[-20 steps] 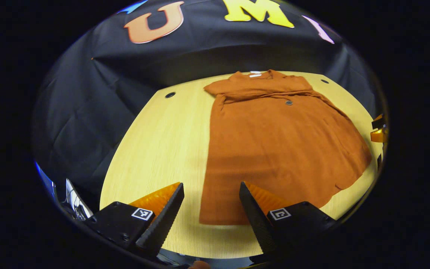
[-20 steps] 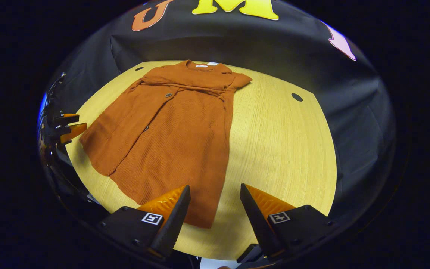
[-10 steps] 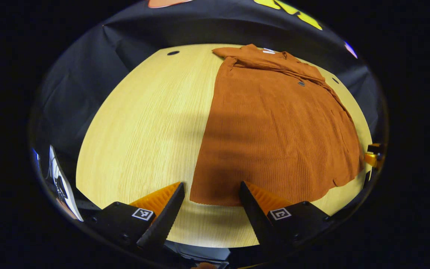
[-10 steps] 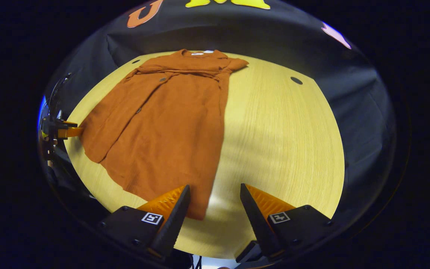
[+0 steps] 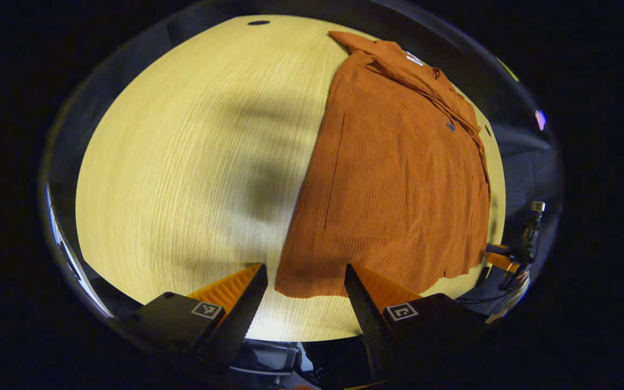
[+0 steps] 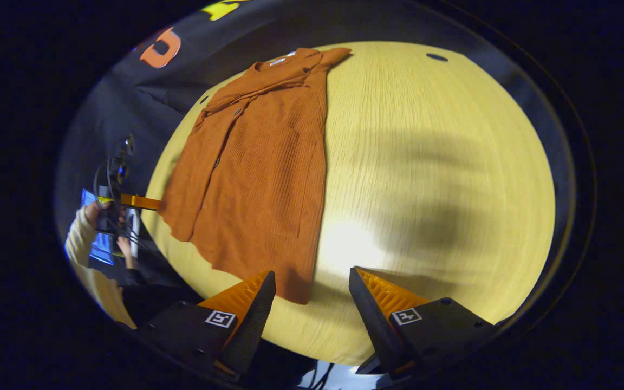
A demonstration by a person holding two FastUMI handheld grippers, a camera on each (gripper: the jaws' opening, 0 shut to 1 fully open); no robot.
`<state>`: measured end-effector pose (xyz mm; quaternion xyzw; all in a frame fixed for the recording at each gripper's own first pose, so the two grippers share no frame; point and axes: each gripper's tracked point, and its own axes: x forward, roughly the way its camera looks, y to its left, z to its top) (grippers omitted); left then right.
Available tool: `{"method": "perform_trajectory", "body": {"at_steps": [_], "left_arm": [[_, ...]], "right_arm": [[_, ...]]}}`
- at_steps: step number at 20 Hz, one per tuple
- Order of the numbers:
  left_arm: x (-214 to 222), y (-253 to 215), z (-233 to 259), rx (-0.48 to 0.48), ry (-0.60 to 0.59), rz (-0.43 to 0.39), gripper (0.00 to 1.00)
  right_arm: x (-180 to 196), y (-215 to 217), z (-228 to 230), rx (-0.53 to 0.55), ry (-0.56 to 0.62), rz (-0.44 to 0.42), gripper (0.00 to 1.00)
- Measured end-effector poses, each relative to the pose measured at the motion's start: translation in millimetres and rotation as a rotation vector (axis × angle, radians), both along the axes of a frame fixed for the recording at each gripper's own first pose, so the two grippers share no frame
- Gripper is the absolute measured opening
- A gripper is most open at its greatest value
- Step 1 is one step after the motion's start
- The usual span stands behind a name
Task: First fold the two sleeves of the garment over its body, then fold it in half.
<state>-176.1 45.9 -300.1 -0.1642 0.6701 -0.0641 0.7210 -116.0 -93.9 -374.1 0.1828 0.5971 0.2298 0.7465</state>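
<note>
The left gripper (image 5: 304, 292) stood with its fingers spread apart, holding nothing, just above the near hem corner of the rust-orange garment (image 5: 398, 173). In the left gripper view the garment lay flat on the pale wooden table (image 5: 193, 162), its long axis running from that hem away to the collar at the far edge, sleeves already folded across the chest; the other gripper showed at the right rim. In the right gripper view, the right gripper (image 6: 312, 295) was likewise spread and empty beside the hem's opposite corner, the garment (image 6: 258, 173) stretching away up-left, collar farthest, with a person's hand (image 6: 92, 214) at the left rim.
</note>
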Motion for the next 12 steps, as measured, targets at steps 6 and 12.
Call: {"method": "perform_trajectory", "body": {"at_steps": [6,12], "left_arm": [[-10.4,-7.4,19.8,-0.127,0.096,-0.155,0.89],[-8.9,-10.0,8.7,-0.131,0.093,-0.154,0.81]], "right_arm": [[-6.0,22.8,1.5,0.18,0.167,-0.043,0.88],[-5.5,45.5,-0.7,0.243,0.264,-0.037,0.79]]}}
